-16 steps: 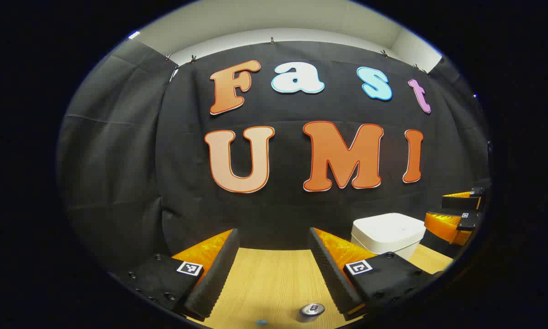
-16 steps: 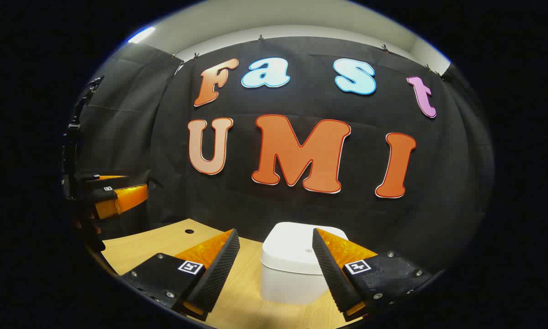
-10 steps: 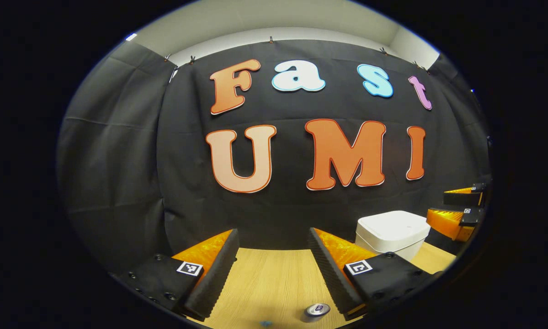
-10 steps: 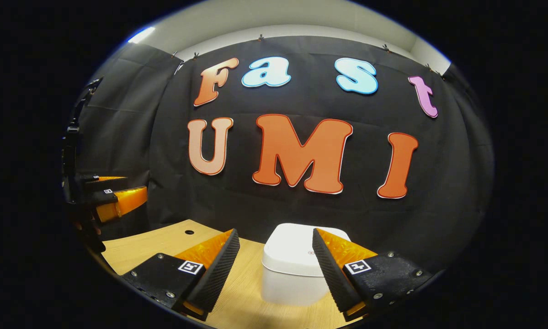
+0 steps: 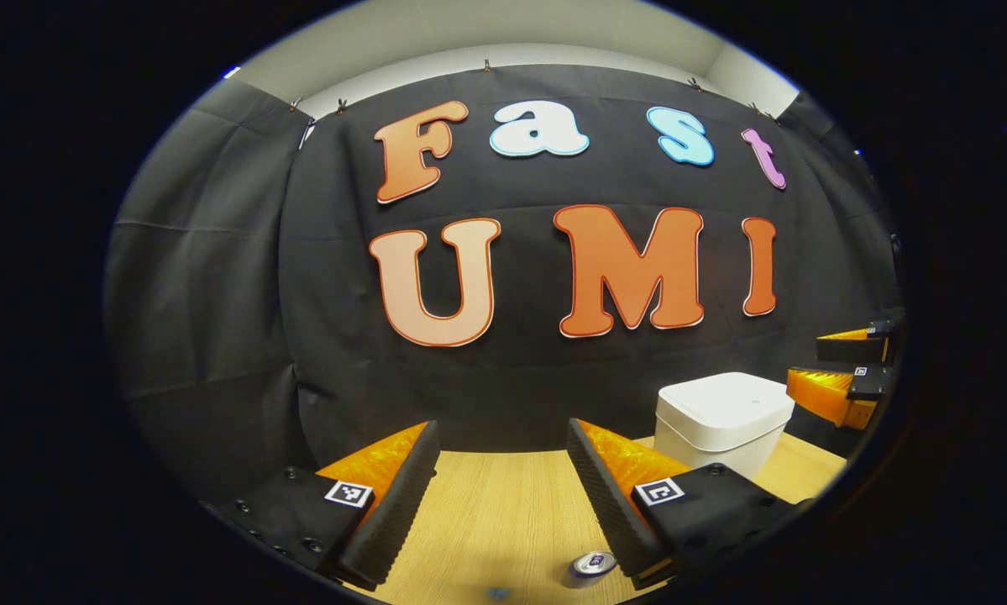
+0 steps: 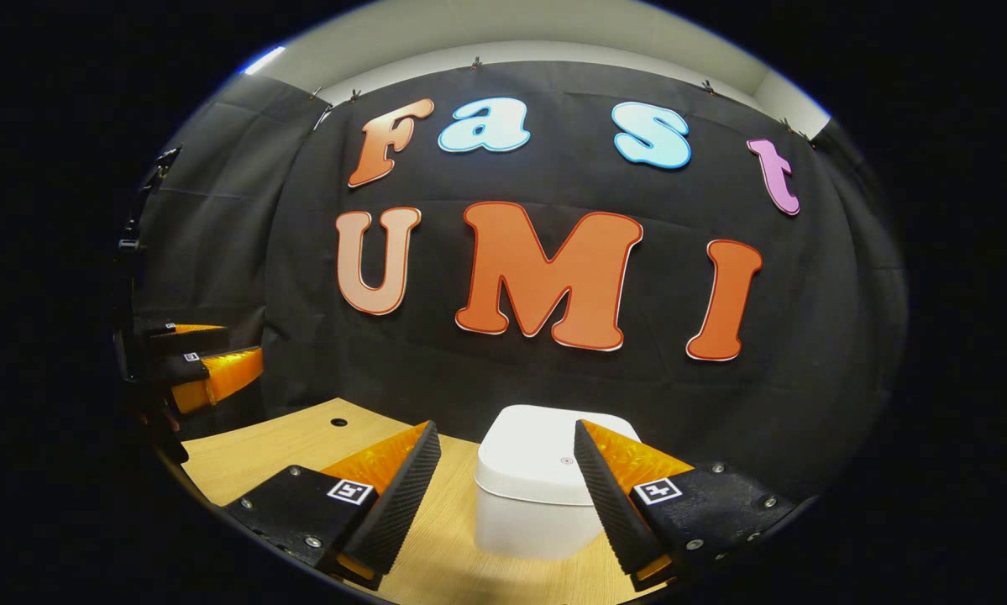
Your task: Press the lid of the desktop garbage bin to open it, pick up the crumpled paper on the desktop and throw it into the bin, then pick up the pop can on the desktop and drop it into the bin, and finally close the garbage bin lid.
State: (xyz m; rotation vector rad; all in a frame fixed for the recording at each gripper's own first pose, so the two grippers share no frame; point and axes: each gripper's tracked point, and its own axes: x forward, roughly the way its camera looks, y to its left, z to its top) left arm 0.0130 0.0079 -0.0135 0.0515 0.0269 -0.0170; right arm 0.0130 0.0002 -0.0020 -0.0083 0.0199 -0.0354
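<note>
Two grippers, fingers spread and empty: left gripper (image 5: 499, 479) raised over the surface (image 5: 503, 512), right gripper (image 6: 503, 483) facing the bin. One white bin (image 6: 537, 496), lid (image 6: 545, 458) down, not yet pressed. One pop can (image 5: 591, 565) upright on the surface, just beside the left gripper's right-hand finger. Crumpled paper: not located. Judgement: every step remains.

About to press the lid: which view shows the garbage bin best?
The right gripper view: the white garbage bin, lid shut, stands straight ahead between the open right gripper fingers. The left gripper view has it off to the right, farther.
</note>
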